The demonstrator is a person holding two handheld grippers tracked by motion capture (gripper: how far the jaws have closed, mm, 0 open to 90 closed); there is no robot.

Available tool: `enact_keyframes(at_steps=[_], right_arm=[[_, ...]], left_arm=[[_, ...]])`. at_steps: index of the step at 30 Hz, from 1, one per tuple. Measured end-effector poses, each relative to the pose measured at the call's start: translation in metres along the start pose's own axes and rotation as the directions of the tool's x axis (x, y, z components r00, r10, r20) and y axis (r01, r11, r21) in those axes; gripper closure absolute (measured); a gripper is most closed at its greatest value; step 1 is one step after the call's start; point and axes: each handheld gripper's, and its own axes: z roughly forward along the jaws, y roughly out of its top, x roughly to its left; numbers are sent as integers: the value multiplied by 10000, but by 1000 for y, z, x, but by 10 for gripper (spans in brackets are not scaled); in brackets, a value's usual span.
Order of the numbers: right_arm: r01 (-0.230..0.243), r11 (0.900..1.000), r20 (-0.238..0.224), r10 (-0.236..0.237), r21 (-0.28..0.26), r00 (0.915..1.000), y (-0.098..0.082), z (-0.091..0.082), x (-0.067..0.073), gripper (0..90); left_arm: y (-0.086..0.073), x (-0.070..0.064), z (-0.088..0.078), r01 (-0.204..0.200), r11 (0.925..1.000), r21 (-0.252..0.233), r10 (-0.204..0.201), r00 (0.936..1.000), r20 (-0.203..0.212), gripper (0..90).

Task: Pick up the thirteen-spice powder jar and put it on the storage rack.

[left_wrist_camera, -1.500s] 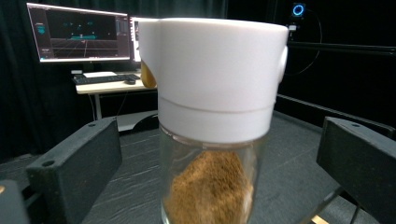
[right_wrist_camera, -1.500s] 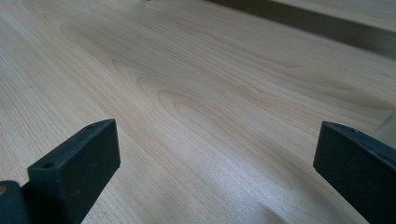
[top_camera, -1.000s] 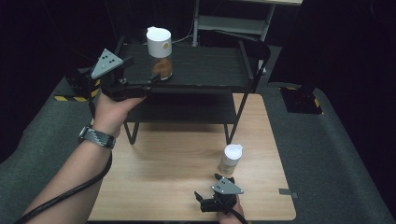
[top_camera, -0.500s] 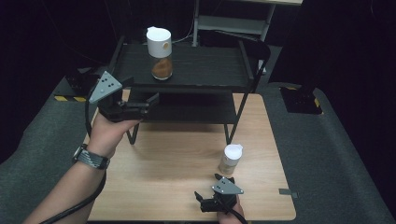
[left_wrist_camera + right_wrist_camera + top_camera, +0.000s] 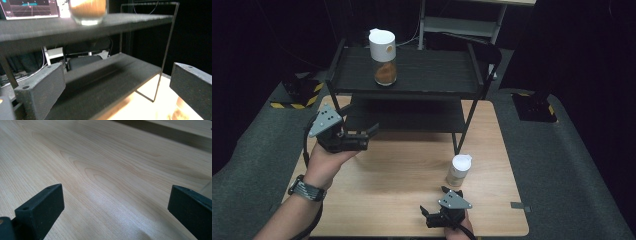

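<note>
I hold the left gripper [image 5: 362, 134] released, jaws wide apart and empty, above the table's [image 5: 402, 195] left edge, just in front of the black two-tier rack [image 5: 412, 82]. The right gripper [image 5: 435, 216] sits at the table's front edge, also released and empty. A white-capped jar of brown powder [image 5: 383, 57] stands upright on the rack's top shelf, toward its left end. A smaller white-capped jar [image 5: 459, 170] stands upright on the table, just beyond the right gripper.

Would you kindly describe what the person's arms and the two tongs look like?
Both tongs, left and right, are black with blocky jaws, each topped by a grey three-cornered plate and trailing a black cable. The left wrist wears a dark wristwatch; no sleeves are visible.
</note>
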Motion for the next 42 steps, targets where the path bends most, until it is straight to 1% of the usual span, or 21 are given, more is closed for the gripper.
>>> enact_keyframes(at_steps=[4,6,8,9,13,15,16,19,20,21,22,26,27,31,32,33,34,35,36,38,42], right_arm=[[-9,10000,1,9,0,10000,0,0,0,0],[-12,10000,-14,12,21,10000,0,0,0,0],[4,10000,-11,-4,27,10000,0,0,0,0],[4,10000,-11,-4,27,10000,0,0,0,0],[13,10000,-4,-13,33,10000,1,0,1,0],[16,10000,-11,-16,39,10000,1,0,1,0],[16,10000,-11,-16,39,10000,1,0,1,0],[8,10000,-35,-8,54,10000,1,0,0,0],[8,10000,-35,-8,54,10000,1,0,0,0],[7,10000,-35,-7,47,10000,1,0,0,0],[11,10000,-33,-11,47,10000,1,0,0,0],[87,9999,-19,-87,52,10000,1,0,1,0],[97,9999,-29,-97,80,9999,1,1,1,0],[149,9998,-32,-148,111,9999,2,1,2,1],[155,9998,-29,-155,114,9999,2,1,2,1],[155,9998,-29,-155,114,9999,2,1,2,1],[162,9998,-17,-161,131,9999,2,1,2,0],[156,9998,-44,-156,125,9999,2,1,1,0],[118,9998,-98,-117,129,9999,2,1,0,0],[104,9999,-138,-103,96,9999,2,1,-1,1],[-10,10000,-90,10,-12,10000,0,0,-1,1]], left_arm=[[-17,-2,-3,10,9999,143,-11,10000,76,3],[-28,-3,-4,179,9998,109,-181,9997,176,3],[-40,-6,-7,137,9998,114,-140,9997,213,3],[-40,-6,-7,137,9998,114,-140,9997,213,4],[-56,-9,-9,254,9995,203,-260,9993,268,4],[-70,-14,-11,183,9994,296,-190,9995,240,5],[-70,-14,-11,183,9994,296,-190,9995,240,5],[-87,-18,-13,178,9983,553,-194,9994,281,5],[-87,-18,-13,178,9983,553,-194,9994,281,5],[-94,-19,-14,162,9974,696,-183,9994,291,5],[-94,-19,-14,162,9974,696,-183,9994,291,4],[-113,-20,-16,575,9936,975,-624,9969,479,5],[-121,-23,-17,519,9928,1081,-573,9972,480,5],[-137,-29,-18,333,9895,1407,-421,9973,602,5],[-137,-29,-18,333,9895,1407,-421,9973,602,4],[-140,-29,-18,257,9882,1510,-358,9973,641,4],[-146,-31,-17,352,9851,1681,-473,9965,688,5],[-149,-31,-17,418,9836,1757,-547,9961,688,4],[-149,-31,-17,418,9836,1757,-547,9961,688,4],[-155,-30,-16,512,9790,1972,-663,9953,706,5],[-161,-33,-17,183,9761,2166,-329,9974,640,5]])
